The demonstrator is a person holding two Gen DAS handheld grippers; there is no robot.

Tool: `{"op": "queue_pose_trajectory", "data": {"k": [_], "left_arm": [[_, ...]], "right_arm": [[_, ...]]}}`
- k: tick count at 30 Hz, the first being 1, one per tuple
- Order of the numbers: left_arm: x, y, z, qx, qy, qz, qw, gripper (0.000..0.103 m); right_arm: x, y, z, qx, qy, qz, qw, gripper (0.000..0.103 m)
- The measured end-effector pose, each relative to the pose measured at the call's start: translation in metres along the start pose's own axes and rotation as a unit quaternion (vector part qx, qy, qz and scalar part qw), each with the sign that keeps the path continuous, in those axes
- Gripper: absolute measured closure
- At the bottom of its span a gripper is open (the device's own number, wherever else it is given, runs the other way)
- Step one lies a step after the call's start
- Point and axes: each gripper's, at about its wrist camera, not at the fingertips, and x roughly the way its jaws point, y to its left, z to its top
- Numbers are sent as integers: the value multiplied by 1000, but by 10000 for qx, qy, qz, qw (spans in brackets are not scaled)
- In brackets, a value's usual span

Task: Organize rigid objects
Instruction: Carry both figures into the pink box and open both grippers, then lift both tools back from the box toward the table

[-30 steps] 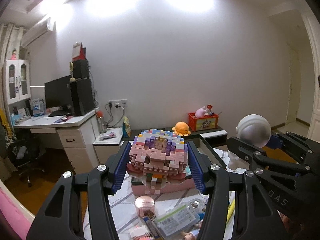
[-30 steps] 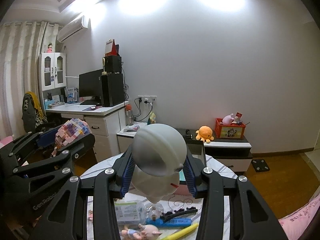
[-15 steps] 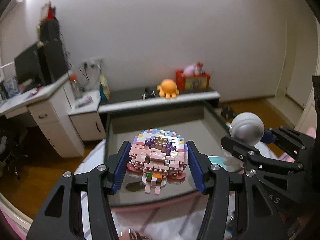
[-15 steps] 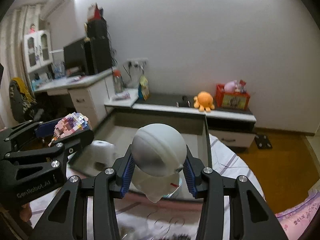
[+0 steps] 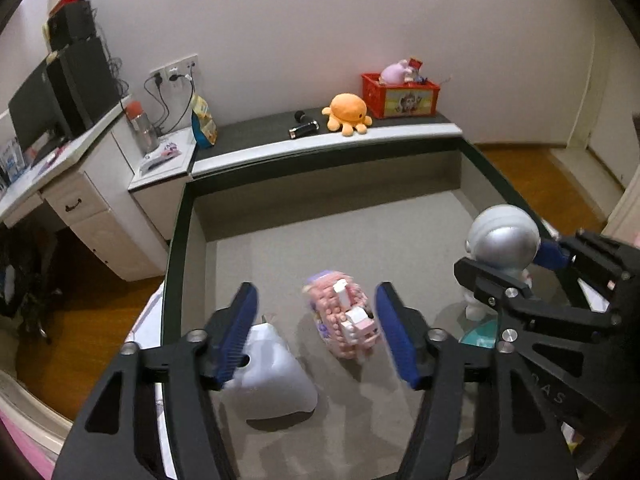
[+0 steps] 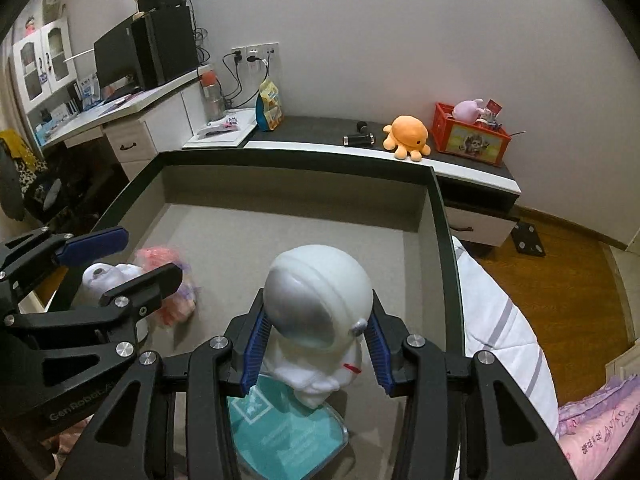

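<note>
- Your left claw [image 5: 316, 334] has just been opening; the brick toy [image 5: 342, 320] sits loose between its fingers, inside the bin [image 5: 176, 240].
- Your right claw [image 6: 318, 350] grips the astronaut figure [image 6: 320, 300] over the bin.

Ahead of the gripper a plain white wall [image 5: 340, 20] rises behind a low dark-topped cabinet [image 5: 320, 136]. To the front-left stands a white desk [image 5: 72, 184] with a black monitor [image 5: 28, 108]. The floor [image 6: 560, 276] is brown wood.
</note>
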Motion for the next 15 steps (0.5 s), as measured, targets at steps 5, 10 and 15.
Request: {"op": "queue_pose_trajectory", "data": {"k": [5, 10, 15], "left_arm": [[-12, 7, -2, -115, -204, 170, 9996, 14], [-51, 17, -12, -322, -605, 225, 9974, 7], [-106, 19, -33, -389, -1174, 364, 9917, 1]], "right_arm": [[1, -8, 5, 158, -47, 19, 9999, 44], [-25, -14, 3, 344, -320, 94, 9989, 23], [-78, -4, -5, 270, -808, 117, 9963, 21]]}}
